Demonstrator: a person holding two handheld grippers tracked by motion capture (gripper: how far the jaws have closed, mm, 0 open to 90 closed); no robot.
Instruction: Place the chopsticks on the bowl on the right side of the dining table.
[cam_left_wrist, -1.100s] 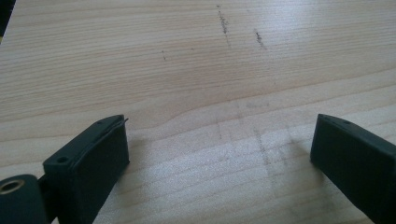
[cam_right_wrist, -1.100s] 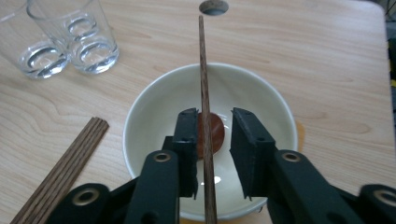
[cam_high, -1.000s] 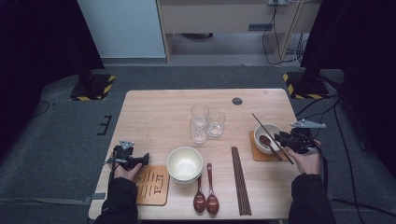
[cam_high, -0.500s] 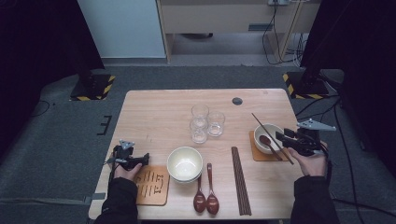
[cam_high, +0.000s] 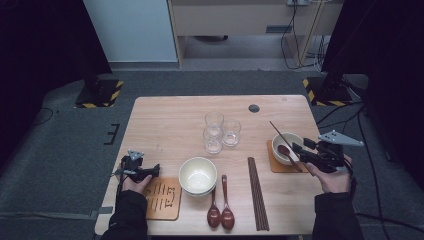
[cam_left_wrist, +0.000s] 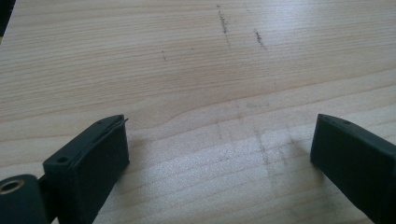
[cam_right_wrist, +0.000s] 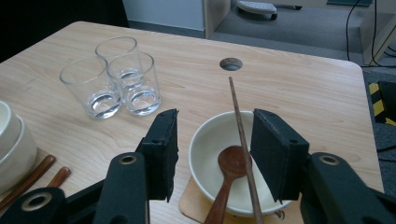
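Bowl (cam_right_wrist: 219, 154) holds spoon (cam_right_wrist: 229, 172), chopstick (cam_right_wrist: 243, 140); right tongs (cam_right_wrist: 212, 154) just opening, empty; left tongs (cam_left_wrist: 219, 158) apart.

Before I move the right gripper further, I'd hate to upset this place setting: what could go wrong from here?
1. The right gripper, whose jaws have just been opening with nothing clamped, hangs close over the small bowl. A careless sweep could knock the chopstick lying across its rim.
2. The spoon leans in that bowl and could tip out.
3. The three glasses stand bunched together; bumping one may topple the others.
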